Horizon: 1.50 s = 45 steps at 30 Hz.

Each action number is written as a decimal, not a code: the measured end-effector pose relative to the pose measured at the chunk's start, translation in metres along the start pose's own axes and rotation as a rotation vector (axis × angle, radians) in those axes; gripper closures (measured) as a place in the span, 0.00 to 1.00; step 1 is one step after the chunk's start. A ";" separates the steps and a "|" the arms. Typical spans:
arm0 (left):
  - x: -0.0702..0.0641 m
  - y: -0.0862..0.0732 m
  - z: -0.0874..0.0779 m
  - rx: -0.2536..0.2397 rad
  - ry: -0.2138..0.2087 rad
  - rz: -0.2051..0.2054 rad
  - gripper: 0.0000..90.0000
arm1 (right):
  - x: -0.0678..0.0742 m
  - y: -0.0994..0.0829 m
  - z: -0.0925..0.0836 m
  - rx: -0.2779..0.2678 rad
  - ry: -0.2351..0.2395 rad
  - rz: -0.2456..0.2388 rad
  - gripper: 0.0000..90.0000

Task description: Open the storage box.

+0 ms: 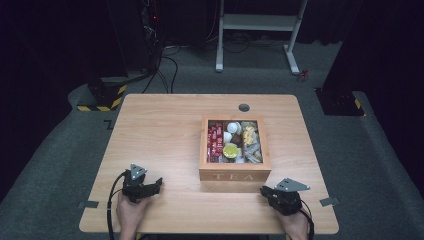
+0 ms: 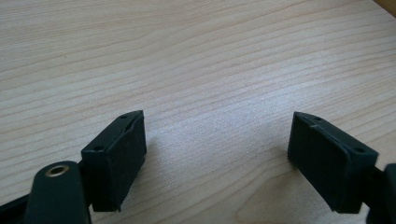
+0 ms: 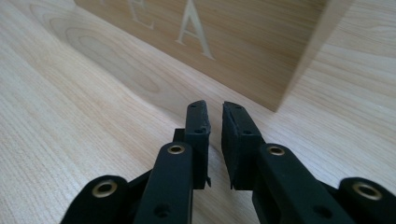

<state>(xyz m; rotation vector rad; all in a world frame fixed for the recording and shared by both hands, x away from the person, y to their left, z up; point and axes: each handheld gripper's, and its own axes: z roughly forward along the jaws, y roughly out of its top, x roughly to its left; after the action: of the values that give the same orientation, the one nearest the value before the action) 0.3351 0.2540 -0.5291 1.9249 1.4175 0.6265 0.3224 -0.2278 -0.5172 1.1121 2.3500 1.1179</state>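
A wooden tea box (image 1: 235,175) sits open on the bench (image 1: 155,130). The left gripper (image 2: 217,154) rests with jaws spread wide, empty. The right gripper (image 3: 215,121), near the box's corner, is nearly closed on nothing.

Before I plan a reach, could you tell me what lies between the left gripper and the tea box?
Only bare table: the high view shows nothing between the left gripper and the tea box.

Bench (image 1: 160,145): pale wood, streaked grain
Tea box (image 1: 235,175): light wood, pale "TEA" lettering
Jaws: black
Floor (image 1: 55,175): grey
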 end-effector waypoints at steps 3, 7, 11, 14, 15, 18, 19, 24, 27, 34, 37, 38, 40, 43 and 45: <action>0.000 0.000 0.000 0.000 0.000 0.000 0.22 | 0.003 0.003 0.003 0.001 0.021 -0.016 0.93; 0.000 0.000 0.000 0.000 0.000 0.000 0.22 | 0.007 0.008 0.009 -0.001 0.056 -0.021 0.95; 0.000 0.000 0.000 0.000 0.000 0.000 0.22 | 0.011 0.016 0.014 -0.005 0.077 -0.033 0.96; 0.000 0.000 0.000 0.000 0.000 0.000 0.22 | 0.013 0.022 0.017 -0.019 0.097 -0.032 0.97; 0.000 0.000 0.000 0.000 0.000 0.000 0.22 | 0.013 0.024 0.018 -0.022 0.102 -0.032 0.97; 0.000 0.000 0.000 0.000 0.000 0.000 0.22 | 0.015 0.030 0.021 -0.024 0.114 -0.036 0.98; 0.000 0.000 0.000 0.000 0.000 0.000 0.22 | 0.015 0.033 0.023 -0.029 0.120 -0.039 0.98; 0.000 0.000 0.000 0.000 0.000 0.000 0.22 | 0.018 0.040 0.027 -0.038 0.135 -0.045 0.99; 0.000 0.000 0.000 0.000 0.000 0.000 0.22 | 0.019 0.044 0.030 -0.037 0.142 -0.048 1.00; 0.000 0.000 0.000 0.000 0.000 0.000 0.22 | 0.020 0.050 0.036 -0.042 0.152 -0.040 1.00; 0.000 0.000 0.000 0.000 0.000 0.000 0.22 | 0.019 0.051 0.037 -0.042 0.156 -0.031 1.00; 0.000 0.000 0.000 0.000 0.000 0.000 0.22 | 0.019 0.052 0.038 -0.045 0.156 -0.031 1.00; 0.000 0.000 0.000 0.000 0.000 0.001 0.22 | 0.020 0.054 0.038 -0.048 0.154 -0.029 1.00; 0.000 0.000 0.000 0.000 0.000 0.000 0.22 | 0.021 0.058 0.040 -0.044 0.159 -0.032 1.00; 0.000 0.000 0.000 0.000 0.000 0.000 0.22 | 0.022 0.060 0.040 -0.039 0.156 -0.045 1.00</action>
<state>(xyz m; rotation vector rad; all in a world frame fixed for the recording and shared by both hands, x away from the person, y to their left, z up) 0.3352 0.2539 -0.5291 1.9251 1.4170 0.6262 0.3612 -0.1663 -0.4963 0.9858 2.4451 1.2704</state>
